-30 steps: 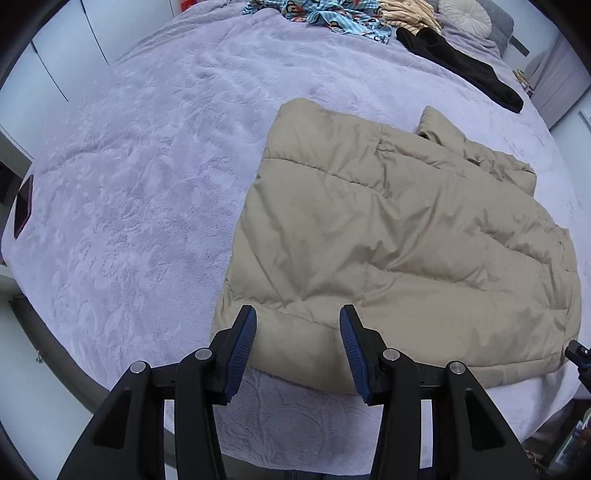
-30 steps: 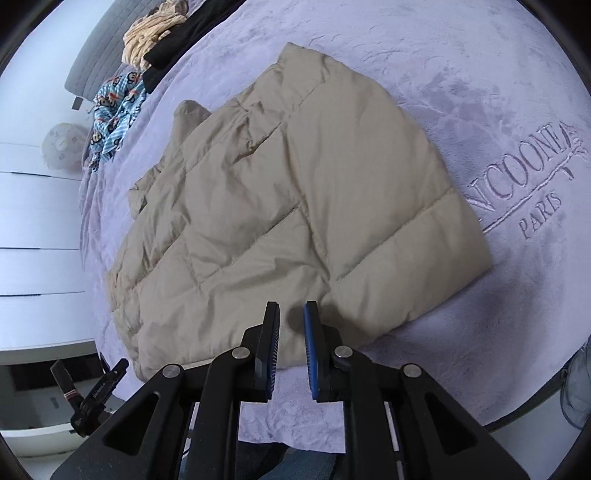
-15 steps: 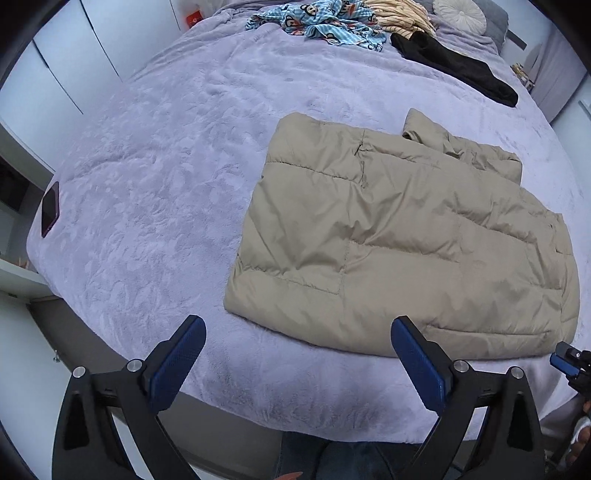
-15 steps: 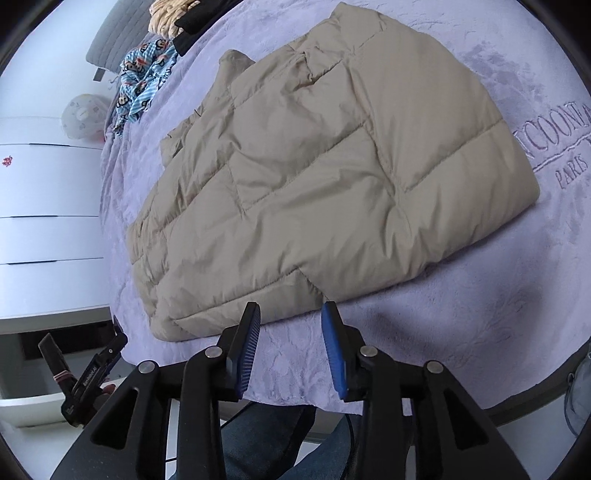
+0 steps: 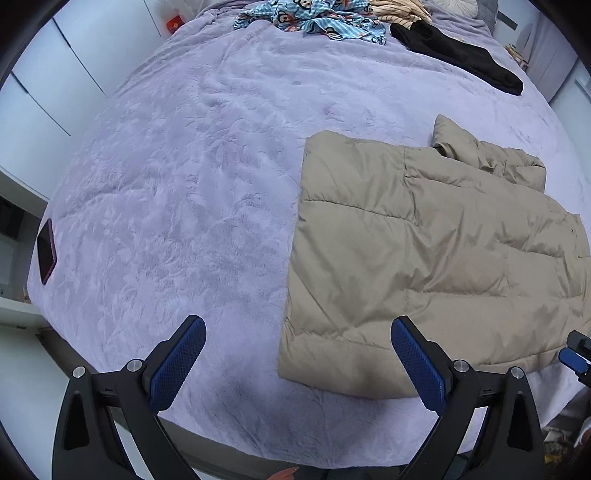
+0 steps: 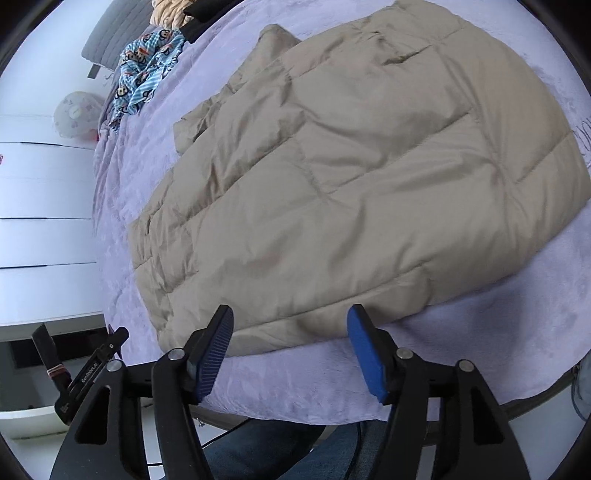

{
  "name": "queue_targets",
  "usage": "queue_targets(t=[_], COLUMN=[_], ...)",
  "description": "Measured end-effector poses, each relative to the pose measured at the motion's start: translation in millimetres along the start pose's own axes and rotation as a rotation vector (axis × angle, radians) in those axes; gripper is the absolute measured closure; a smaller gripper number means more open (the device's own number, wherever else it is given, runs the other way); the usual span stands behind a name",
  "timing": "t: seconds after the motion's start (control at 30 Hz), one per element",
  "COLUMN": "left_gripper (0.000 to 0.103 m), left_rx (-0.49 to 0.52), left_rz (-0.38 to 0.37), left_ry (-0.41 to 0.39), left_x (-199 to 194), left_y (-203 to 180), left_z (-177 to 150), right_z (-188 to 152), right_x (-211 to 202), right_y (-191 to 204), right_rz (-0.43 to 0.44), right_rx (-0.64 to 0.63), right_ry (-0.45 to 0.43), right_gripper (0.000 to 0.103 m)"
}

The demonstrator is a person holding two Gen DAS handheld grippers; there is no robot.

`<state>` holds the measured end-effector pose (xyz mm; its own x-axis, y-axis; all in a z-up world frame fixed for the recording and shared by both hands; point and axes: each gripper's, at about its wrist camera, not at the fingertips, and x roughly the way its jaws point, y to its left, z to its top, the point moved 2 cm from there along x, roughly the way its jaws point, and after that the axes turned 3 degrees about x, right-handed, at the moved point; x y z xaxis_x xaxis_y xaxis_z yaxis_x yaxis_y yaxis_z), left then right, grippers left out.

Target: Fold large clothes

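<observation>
Only the left view shows a phone (image 5: 47,251) beside the folded jacket (image 5: 424,258).

Lilac bedspread (image 5: 192,192) carries folded beige jacket (image 5: 424,258), phone (image 5: 47,251), clothes heap (image 5: 325,18).

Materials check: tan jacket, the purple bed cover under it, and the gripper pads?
Tan jacket: looks like a smooth woven synthetic shell with a faint sheen; stitched channels puff up, so probably padded or down-filled.
Purple bed cover: plush fleece or velvet-type, matte nap with an embossed pattern.
Left gripper pads: blue, finely textured, likely rubber, on black, probably plastic fingers.
</observation>
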<state>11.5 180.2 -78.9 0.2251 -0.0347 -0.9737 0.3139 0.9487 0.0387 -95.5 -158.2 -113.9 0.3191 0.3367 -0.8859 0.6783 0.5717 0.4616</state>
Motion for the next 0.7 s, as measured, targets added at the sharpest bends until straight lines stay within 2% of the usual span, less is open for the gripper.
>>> queue_targets(t=[0.27, 0.33, 0.53, 0.57, 0.6, 0.7], left_gripper=[0.002, 0.002, 0.002, 0.002, 0.002, 0.002], left_rx=[0.076, 0.091, 0.108, 0.104, 0.101, 0.102], left_rz=[-0.076, -0.094, -0.13, -0.136, -0.13, -0.043], left_ry=[0.044, 0.059, 0.078, 0.08, 0.079, 0.063], left_x=[32, 39, 52, 53, 55, 57], left_y=[18, 19, 13, 11, 11, 10], left_z=[30, 32, 34, 34, 34, 34], right_z=[-3, -4, -5, -4, -3, -4], right_x=[37, 41, 49, 51, 51, 56], right_y=[61, 73, 87, 89, 91, 97], right_rz=[-0.043, -0.053, -0.04, -0.042, -0.05, -0.096], right_rx=[-0.012, -0.025, -0.018, -0.034, -0.055, -0.135], right_ry=[0.01, 0.005, -0.002, -0.005, -0.012, -0.027], right_gripper=[0.03, 0.018, 0.017, 0.006, 0.0, 0.0])
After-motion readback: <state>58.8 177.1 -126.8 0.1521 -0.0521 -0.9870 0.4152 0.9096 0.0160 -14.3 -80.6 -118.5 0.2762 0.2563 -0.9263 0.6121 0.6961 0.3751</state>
